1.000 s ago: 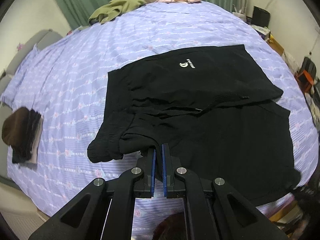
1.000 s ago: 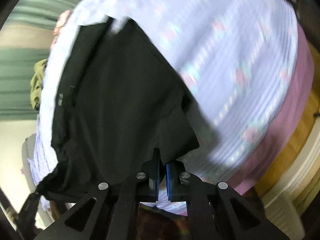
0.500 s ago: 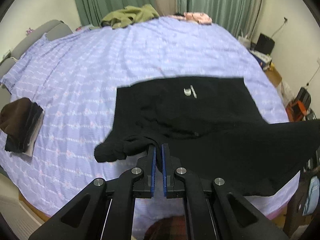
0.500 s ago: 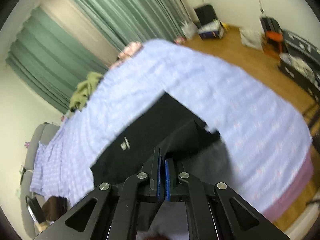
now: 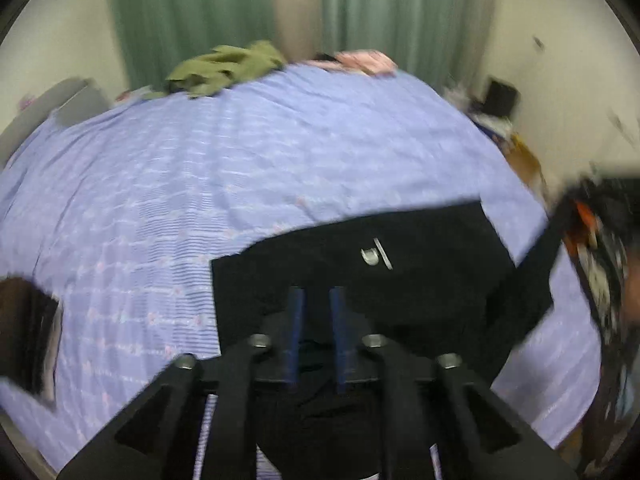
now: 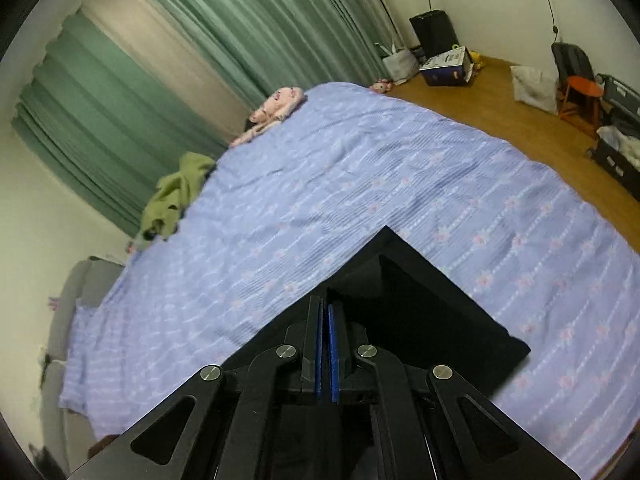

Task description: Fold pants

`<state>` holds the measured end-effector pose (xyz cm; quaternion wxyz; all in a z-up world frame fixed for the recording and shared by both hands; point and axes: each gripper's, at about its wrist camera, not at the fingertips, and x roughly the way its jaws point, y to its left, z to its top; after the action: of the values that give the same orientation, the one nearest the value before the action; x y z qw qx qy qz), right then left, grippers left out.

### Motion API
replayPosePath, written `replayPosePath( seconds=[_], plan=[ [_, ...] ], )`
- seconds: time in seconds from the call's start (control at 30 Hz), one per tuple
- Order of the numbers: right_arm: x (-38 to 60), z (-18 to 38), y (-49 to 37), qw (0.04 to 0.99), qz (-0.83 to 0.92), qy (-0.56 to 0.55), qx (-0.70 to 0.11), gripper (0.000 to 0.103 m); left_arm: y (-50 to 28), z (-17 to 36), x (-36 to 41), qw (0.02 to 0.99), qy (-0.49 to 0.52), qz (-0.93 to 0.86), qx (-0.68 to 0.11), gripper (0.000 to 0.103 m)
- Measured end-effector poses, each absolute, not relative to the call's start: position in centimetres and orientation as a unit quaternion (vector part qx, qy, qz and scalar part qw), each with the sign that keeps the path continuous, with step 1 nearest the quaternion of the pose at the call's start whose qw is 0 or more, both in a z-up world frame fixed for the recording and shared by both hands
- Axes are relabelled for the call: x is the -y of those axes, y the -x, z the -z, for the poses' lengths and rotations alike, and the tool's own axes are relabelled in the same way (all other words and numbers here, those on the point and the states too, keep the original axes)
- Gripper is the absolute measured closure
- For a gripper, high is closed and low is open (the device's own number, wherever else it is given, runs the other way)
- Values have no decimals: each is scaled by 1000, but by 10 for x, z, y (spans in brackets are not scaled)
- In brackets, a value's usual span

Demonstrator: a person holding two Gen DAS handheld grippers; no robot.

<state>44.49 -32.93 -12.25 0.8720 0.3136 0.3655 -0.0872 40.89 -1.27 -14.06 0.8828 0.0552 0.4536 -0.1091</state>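
Black pants [image 5: 400, 280] with a small white logo lie on the near part of a lavender bedspread [image 5: 240, 168]. My left gripper [image 5: 318, 300] sits just above them; its blue pads stand a little apart and nothing shows between the tips. My right gripper [image 6: 325, 312] is shut on a lifted edge of the black pants [image 6: 420, 312], which drape down and to the right. The left wrist view is blurred.
An olive garment [image 5: 224, 66] and a pink one [image 5: 364, 60] lie at the bed's far edge by green curtains. A dark folded pile [image 5: 28, 332] sits at the bed's left. Boxes, a bag and an orange stool [image 6: 580, 92] stand on the wooden floor to the right.
My left gripper has opened and let go of the bunched pants fabric. Both grippers have carried the near part of the pants forward over the far part. The right gripper stays shut.
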Motion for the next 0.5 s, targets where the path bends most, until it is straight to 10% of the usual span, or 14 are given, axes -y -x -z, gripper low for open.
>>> replayPosePath(
  seconds=[0.13,0.5],
  plan=[
    [319,129,-477,881,84,-283,-369,99,-397,166,28,859,-101,168,-474,51],
    [295,141,-514,898,75,-207,-381,100,-344,205,69,816,-60,219,-532,31]
  ],
)
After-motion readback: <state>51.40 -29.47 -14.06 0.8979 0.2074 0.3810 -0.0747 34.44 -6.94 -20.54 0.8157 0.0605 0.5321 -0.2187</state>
